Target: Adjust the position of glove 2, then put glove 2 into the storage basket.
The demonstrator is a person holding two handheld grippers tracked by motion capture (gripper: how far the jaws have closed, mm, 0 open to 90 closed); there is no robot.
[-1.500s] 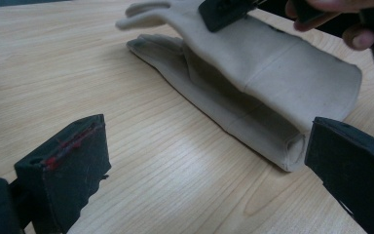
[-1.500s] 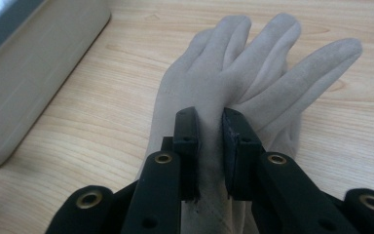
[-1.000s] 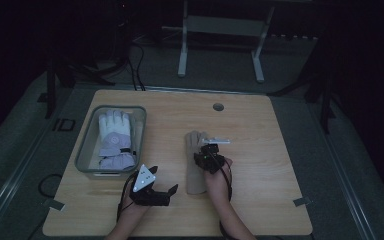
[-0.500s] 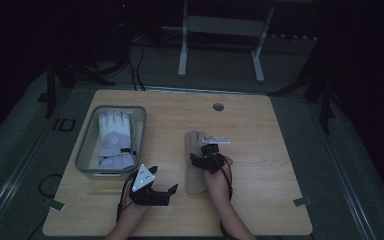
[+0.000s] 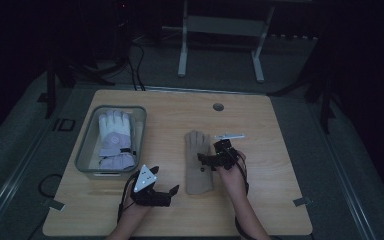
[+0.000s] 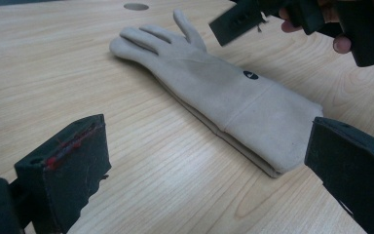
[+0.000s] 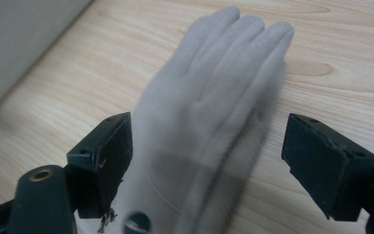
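A pale wooden desk with rounded corners and a fine straight grain stands in a dim room; a round cable hole sits near its far edge. Grey carpet surrounds it, dark cables trail across the floor on the left, and a white metal stand rises behind the desk.

A beige glove lies flat near the middle of the desk, fingers pointing away from the person, cuff toward them. Its cloth looks soft and suede-like, with a seam across the wrist and a small dark oval mark just above that seam.

The right gripper hovers over the glove's right edge. Its black, block-shaped jaws have just been opening and now stand wide apart; in the right gripper view, somewhat blurred, the glove lies below and between them, untouched by either pad. The left gripper rests low on the desk, near the glove's cuff, jaws likewise spread with bare wood between them.

At the left of the desk a clear plastic bin with rounded corners holds pale grey-white padded gloves. A small slim silvery object lies just beyond the right gripper.
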